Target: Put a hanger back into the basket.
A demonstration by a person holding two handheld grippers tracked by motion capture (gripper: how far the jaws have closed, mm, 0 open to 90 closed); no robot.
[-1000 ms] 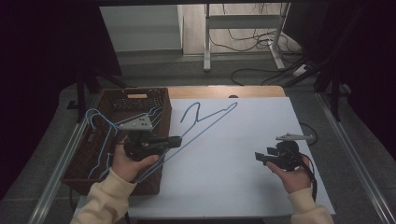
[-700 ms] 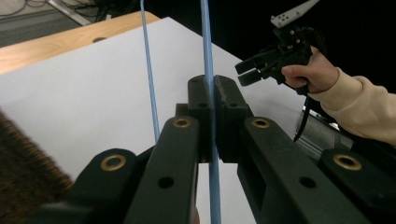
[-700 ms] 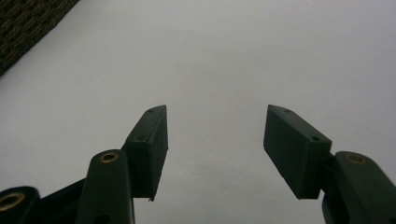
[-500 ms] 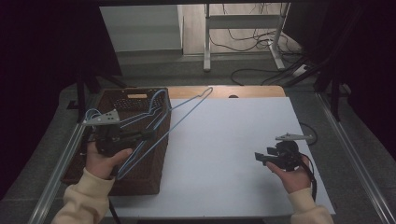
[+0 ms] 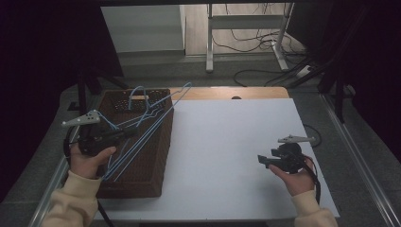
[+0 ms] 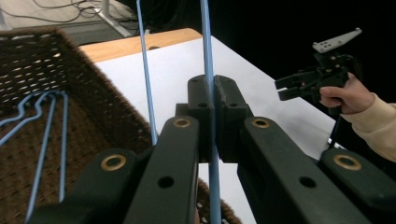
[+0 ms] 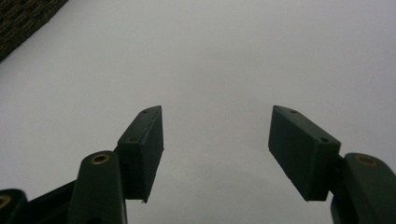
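Left gripper [image 6: 212, 100] fingers clamped on blue wire hanger [image 5: 142, 137] above wicker basket [image 5: 156, 156]; right gripper [image 7: 215, 149] fingers wide apart, empty.

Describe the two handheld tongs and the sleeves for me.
Both tongs, left and right, are black with pistol-style handles and flat rectangular pads on brass-riveted links. Each carries a grey three-cornered plate with small holes. A black cable trails from each. The sleeves are cream-coloured.

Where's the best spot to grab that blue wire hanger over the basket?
On one of its long straight wires, as the left gripper does now: its fingers are shut on one thin bar of the blue wire hanger. Coming from the side, across the wire, probably works best, because the bar is slim and straight, while the hook end lies tangled with other hangers in the basket.
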